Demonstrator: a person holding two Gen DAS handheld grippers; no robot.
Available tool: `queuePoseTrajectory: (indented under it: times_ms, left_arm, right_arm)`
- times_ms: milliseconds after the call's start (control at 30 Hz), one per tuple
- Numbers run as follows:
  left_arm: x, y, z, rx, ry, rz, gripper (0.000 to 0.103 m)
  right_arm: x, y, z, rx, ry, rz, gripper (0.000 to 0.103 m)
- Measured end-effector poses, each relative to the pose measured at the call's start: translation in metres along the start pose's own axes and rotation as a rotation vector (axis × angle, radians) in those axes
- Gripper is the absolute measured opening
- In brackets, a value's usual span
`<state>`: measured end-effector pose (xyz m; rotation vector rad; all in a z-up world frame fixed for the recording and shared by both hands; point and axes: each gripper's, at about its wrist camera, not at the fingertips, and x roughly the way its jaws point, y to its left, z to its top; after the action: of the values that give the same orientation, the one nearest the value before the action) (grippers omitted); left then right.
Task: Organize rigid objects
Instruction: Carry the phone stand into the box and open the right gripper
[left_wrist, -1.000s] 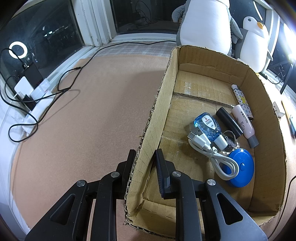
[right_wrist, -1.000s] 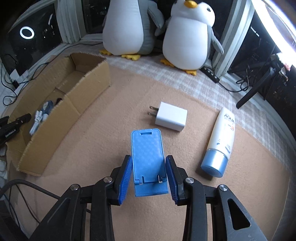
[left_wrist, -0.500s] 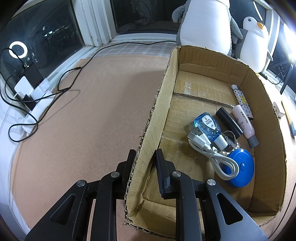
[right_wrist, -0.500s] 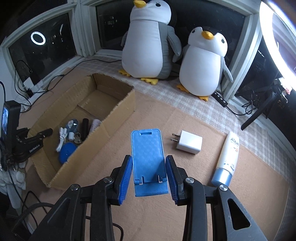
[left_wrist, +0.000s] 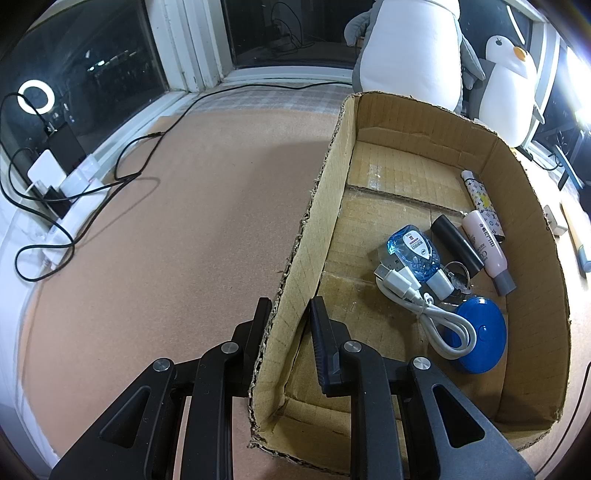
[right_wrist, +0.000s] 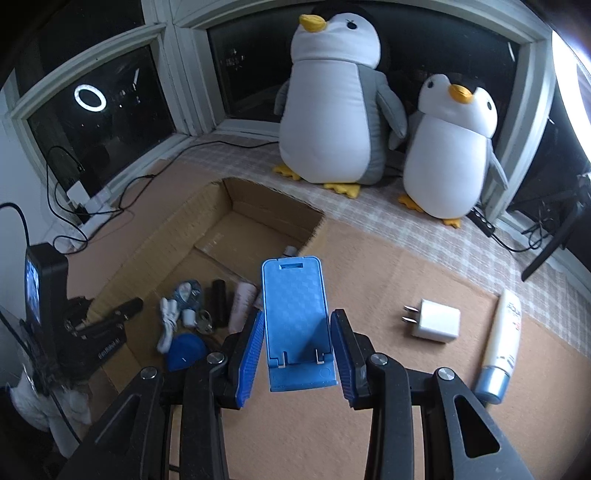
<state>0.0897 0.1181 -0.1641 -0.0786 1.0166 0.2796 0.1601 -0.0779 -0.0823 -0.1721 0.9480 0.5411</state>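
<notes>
My right gripper (right_wrist: 297, 314) is shut on a blue phone stand (right_wrist: 295, 306), held above the mat beside the cardboard box (right_wrist: 255, 206). My left gripper (left_wrist: 288, 306) is shut on the box's left wall (left_wrist: 321, 206), one finger outside and one inside. In the box lie a blue sanitizer bottle (left_wrist: 413, 251), a white cable (left_wrist: 424, 306), a blue round case (left_wrist: 480, 336), a black tube (left_wrist: 456, 243), a pink bottle (left_wrist: 484, 247) and a patterned tube (left_wrist: 480, 192). A white charger (right_wrist: 436, 321) and a sunscreen tube (right_wrist: 502, 343) lie on the mat to the right.
Two plush penguins (right_wrist: 332, 103) (right_wrist: 450, 147) stand on the checked cloth behind the box. Black cables and a power strip (left_wrist: 62, 206) lie along the window at the left. A tripod leg (right_wrist: 550, 247) stands at the far right.
My right gripper has risen and swung left with the phone stand, so the box and its contents now lie just beyond it. The left gripper has stayed on the box wall.
</notes>
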Motion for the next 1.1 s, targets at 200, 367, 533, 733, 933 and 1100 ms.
queuePoseTrajectory:
  times_ms: [200,367,533,733,933,1100]
  left_arm:
    - [0.000,-0.001,0.001,-0.004,0.000,-0.006,0.019]
    - [0.000,-0.001,0.001,-0.005,0.000,-0.005,0.019]
    - [0.000,-0.001,0.001,-0.004,0.000,-0.005,0.019]
    - [0.001,-0.001,0.001,-0.005,0.000,-0.005,0.019]
    - [0.001,-0.001,0.001,-0.004,0.000,-0.005,0.019]
    - [0.001,-0.001,0.001,-0.004,0.000,-0.005,0.019]
  right_arm:
    - [0.021,0.026,0.019,-0.031,-0.004,0.036,0.033]
    - [0.037,0.040,0.028,-0.061,0.009,0.042,0.033]
    - [0.053,0.043,0.035,-0.059,0.028,0.049,0.033]
    - [0.067,0.045,0.041,-0.058,0.048,0.055,0.033]
    - [0.078,0.047,0.045,-0.051,0.064,0.063,0.034]
    - [0.084,0.049,0.047,-0.047,0.075,0.070,0.034]
